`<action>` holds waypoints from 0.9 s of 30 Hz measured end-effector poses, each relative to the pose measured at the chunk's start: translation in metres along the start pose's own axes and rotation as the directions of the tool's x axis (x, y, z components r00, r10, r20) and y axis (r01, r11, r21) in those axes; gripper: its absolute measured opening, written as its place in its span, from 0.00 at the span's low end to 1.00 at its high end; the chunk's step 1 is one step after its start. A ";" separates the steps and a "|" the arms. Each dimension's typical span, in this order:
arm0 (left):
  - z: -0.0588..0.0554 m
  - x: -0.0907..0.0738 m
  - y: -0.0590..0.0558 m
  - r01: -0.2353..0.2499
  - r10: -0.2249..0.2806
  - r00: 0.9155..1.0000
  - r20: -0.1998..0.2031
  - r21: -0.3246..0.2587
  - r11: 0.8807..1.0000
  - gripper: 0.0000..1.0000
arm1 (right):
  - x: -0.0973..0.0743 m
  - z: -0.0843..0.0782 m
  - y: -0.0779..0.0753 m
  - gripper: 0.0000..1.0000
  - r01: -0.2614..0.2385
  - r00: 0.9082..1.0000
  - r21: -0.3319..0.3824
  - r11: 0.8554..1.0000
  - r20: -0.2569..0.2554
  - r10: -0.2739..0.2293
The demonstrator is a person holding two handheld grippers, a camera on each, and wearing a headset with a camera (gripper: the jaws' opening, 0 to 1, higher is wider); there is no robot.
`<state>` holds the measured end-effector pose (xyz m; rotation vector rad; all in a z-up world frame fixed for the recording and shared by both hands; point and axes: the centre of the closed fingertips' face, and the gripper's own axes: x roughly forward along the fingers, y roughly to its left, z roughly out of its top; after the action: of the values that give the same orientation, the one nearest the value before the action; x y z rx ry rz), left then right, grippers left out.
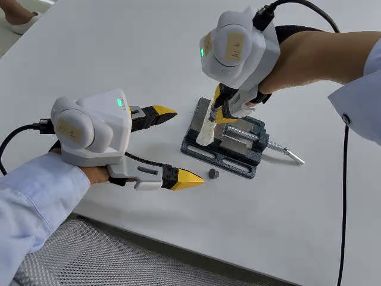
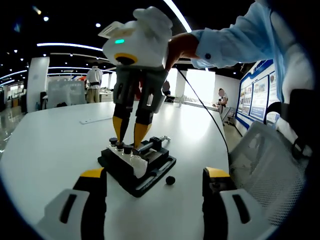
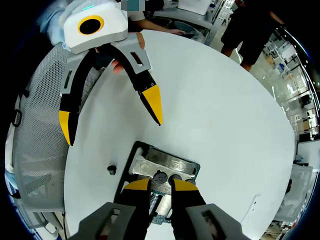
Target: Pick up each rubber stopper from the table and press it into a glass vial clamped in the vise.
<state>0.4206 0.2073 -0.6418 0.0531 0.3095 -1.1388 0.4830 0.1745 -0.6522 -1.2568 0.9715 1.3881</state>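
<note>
1. Small, dark grey, round rubber stopper [image 1: 213, 173], short and plug-shaped, loose on the white tabletop [image 1: 119, 47]. Just beside the near edge of the dark grey metal vise [image 1: 235, 164], apart from it.
2. Clamped upright in the vise: a row of clear glass vials [image 2: 129, 151], those in sight capped with dark plugs.
3. Right tongs [image 1: 218, 117] pointing steeply down over the vials. Yellow tips narrowly apart on either side of one capped vial top in the right gripper view. Gripping or merely close: cannot tell.
4. Left tongs [image 1: 177, 145] held low and near level over the tabletop, spread wide with nothing between them, aimed toward the vise. Loose stopper just ahead of the nearer yellow tip.
</note>
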 end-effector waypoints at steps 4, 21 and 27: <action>0.000 0.000 0.000 0.000 0.000 1.000 0.000 0.000 1.000 0.76 | -0.004 0.004 -0.001 0.08 -0.004 0.998 0.039 0.999 0.064 0.002; 0.000 -0.002 0.002 -0.009 0.009 1.000 -0.010 0.001 1.000 0.76 | 0.003 0.002 0.001 0.00 -0.001 0.993 0.071 0.997 0.119 -0.007; 0.000 -0.002 0.002 -0.007 0.007 1.000 -0.010 0.001 1.000 0.76 | 0.006 0.002 0.000 0.00 0.004 0.993 0.059 0.998 0.117 -0.011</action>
<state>0.4216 0.2094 -0.6412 0.0607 0.3170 -1.1323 0.4828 0.1769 -0.6582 -1.1213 0.9193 1.4015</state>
